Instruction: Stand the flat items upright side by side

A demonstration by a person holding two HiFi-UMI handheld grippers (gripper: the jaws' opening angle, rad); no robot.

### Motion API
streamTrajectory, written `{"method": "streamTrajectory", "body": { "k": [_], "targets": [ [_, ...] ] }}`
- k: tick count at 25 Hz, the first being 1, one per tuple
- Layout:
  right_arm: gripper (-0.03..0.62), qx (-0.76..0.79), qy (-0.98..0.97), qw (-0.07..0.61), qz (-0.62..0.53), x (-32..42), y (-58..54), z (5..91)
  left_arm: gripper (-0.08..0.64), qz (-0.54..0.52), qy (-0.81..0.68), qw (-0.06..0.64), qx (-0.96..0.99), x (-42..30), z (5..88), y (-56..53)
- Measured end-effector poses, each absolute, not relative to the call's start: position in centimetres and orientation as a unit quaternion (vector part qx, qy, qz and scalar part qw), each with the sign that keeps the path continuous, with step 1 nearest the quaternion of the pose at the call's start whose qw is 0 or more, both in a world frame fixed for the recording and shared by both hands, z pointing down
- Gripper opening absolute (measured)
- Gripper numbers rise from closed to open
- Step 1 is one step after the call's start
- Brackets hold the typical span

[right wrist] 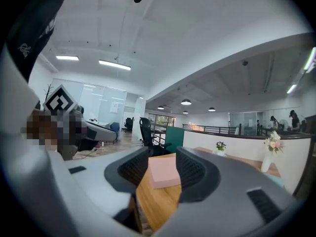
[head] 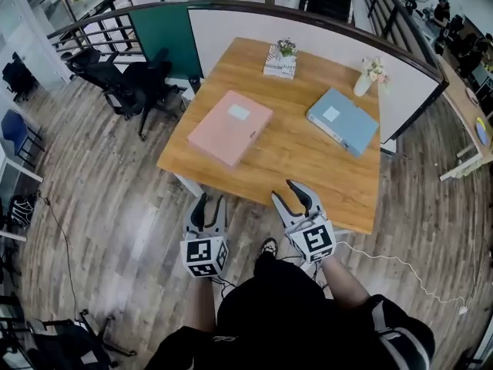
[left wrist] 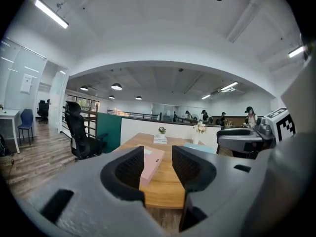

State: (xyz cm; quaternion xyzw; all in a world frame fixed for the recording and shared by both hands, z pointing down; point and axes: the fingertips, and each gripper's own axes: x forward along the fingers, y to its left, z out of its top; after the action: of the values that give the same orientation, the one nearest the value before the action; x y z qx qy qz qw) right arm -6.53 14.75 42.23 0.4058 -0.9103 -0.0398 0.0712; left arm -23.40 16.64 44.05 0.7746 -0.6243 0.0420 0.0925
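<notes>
Head view: pink folder (head: 229, 126) at 10 o'clock and blue folder (head: 343, 120) at 2 o'clock lie flat, well apart, on the worktop (head: 293, 164). Left claw (head: 206, 203) and right claw (head: 286, 193), at 6 o'clock off its near edge, stand narrowly parted and empty. Neither folder is upright yet; the whole task is left.

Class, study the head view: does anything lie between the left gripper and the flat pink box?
Nothing visible does: only bare tabletop lies between the open left gripper and the pink file box. The blue file box lies well aside.
</notes>
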Motion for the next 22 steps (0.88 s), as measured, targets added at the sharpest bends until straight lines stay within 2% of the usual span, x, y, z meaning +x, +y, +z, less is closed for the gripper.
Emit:
{"method": "streamTrajectory", "body": {
  "k": [9, 22],
  "targets": [
    [0.175, 0.428, -0.9, 0.078, 0.017, -3.3, 5.4, 45.1, 0.206, 0.087, -0.602, 0.118, 0.785, -21.3, 46.0, 5.7],
    [0.199, 0.461, -0.881, 0.083, 0.063, -4.6, -5.8, 48.0, 0.219, 0.14, -0.565, 0.136, 0.801, -23.5, 49.0, -6.3]
  ]
}}
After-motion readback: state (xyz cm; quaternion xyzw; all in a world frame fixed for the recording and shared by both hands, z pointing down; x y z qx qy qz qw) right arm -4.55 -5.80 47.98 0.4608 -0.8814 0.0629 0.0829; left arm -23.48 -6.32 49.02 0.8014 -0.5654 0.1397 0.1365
